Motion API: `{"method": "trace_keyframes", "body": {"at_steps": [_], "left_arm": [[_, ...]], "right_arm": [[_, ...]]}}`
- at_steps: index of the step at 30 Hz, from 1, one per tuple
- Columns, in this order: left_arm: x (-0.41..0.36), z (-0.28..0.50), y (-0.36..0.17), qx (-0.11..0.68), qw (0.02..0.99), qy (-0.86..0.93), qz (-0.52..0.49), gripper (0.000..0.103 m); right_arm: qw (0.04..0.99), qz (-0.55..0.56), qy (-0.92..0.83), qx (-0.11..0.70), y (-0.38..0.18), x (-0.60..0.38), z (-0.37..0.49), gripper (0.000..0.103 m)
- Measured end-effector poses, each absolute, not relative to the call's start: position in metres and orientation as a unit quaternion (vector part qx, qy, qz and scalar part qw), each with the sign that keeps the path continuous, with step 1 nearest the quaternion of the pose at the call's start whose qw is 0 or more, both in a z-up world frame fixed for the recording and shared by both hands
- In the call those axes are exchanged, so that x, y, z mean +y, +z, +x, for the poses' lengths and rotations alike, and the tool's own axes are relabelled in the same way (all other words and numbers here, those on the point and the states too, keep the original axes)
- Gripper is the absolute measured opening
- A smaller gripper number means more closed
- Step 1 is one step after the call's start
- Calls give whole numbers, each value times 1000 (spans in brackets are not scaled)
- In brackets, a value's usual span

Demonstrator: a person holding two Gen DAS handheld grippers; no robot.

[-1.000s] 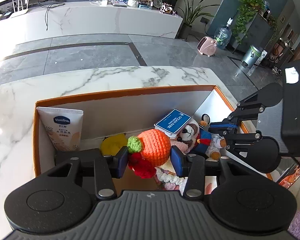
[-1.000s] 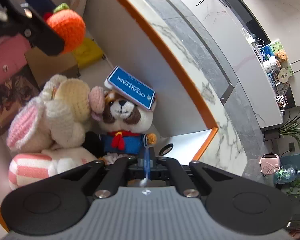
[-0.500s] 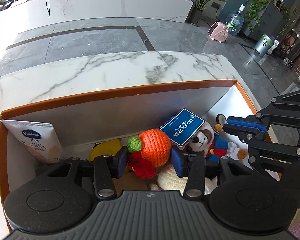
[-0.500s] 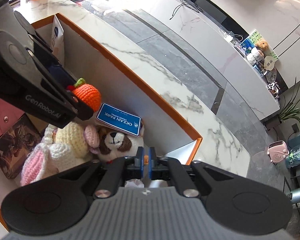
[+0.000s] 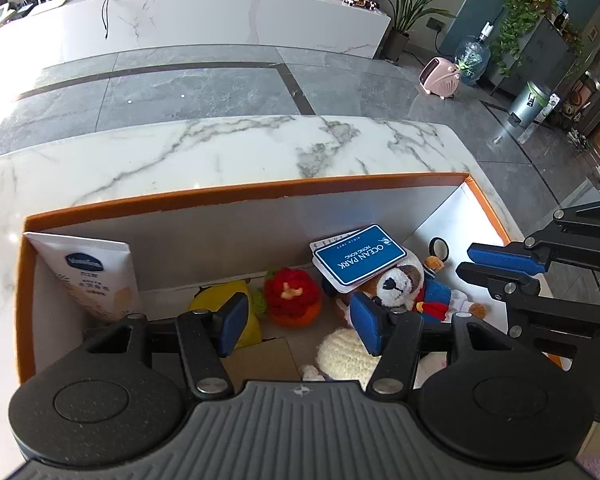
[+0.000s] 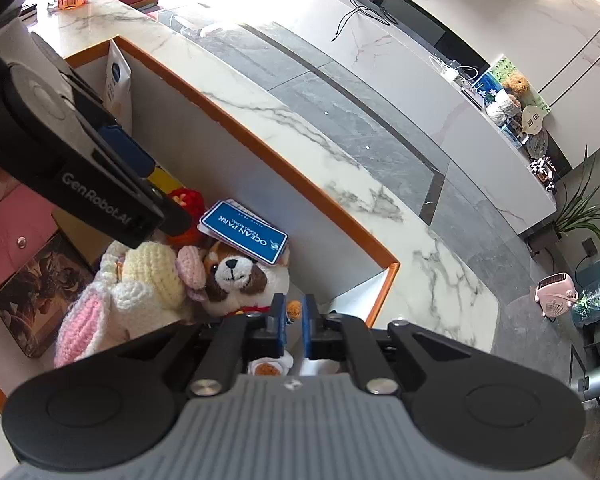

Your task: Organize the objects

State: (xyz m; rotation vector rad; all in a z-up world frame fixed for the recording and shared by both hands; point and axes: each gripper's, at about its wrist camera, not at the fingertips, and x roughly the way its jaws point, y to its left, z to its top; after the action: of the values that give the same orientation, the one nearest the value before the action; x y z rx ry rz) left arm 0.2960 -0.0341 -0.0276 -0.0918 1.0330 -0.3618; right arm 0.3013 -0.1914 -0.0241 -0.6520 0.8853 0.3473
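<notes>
An orange-rimmed white box (image 5: 260,190) holds the toys. A crocheted orange-and-red fruit toy (image 5: 294,298) lies on the box floor against the far wall. My left gripper (image 5: 296,322) is open and empty just above and in front of it. A plush dog (image 5: 404,282) carries a blue Ocean Park card pack (image 5: 360,258) on its head. My right gripper (image 6: 294,326) is nearly shut and empty, above the box's right end; it also shows in the left wrist view (image 5: 500,268). The dog (image 6: 236,276) sits just beyond it.
A Vaseline tube (image 5: 96,276) leans in the box's left corner. A yellow object (image 5: 220,294), a crocheted bunny (image 6: 140,280), a pink wallet (image 6: 8,236) and a dark box (image 6: 40,288) lie inside. The box stands on a marble counter (image 5: 220,148).
My left gripper opened and let go of the orange fruit toy, which now lies in the box. My right gripper rose away from the dog and parted slightly.
</notes>
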Motion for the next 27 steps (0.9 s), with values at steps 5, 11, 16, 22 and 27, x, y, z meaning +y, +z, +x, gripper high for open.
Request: {"method": "trace_keyframes", "body": {"at_steps": [5,11,16,22,27], "left_arm": [[-22,265,13,435,884,-168,-33,66],[-10,202,68,339,930,-145,2,72],[-3,161,92,278,953,-119,14,75],[4,130,101,243,967,-74,-15,89],[7,117,91,252,967,-30,-28,95]], "right_arm": [[851,-275,160,417,-1,-192,292,11],[873,-208,162,409,39,-191,264,39],[891,-170,165,387,68,-182,229,56],[915,-146,147,346,84,-170,190,80],[932,-105,115,328,74,-164,157,86]]}}
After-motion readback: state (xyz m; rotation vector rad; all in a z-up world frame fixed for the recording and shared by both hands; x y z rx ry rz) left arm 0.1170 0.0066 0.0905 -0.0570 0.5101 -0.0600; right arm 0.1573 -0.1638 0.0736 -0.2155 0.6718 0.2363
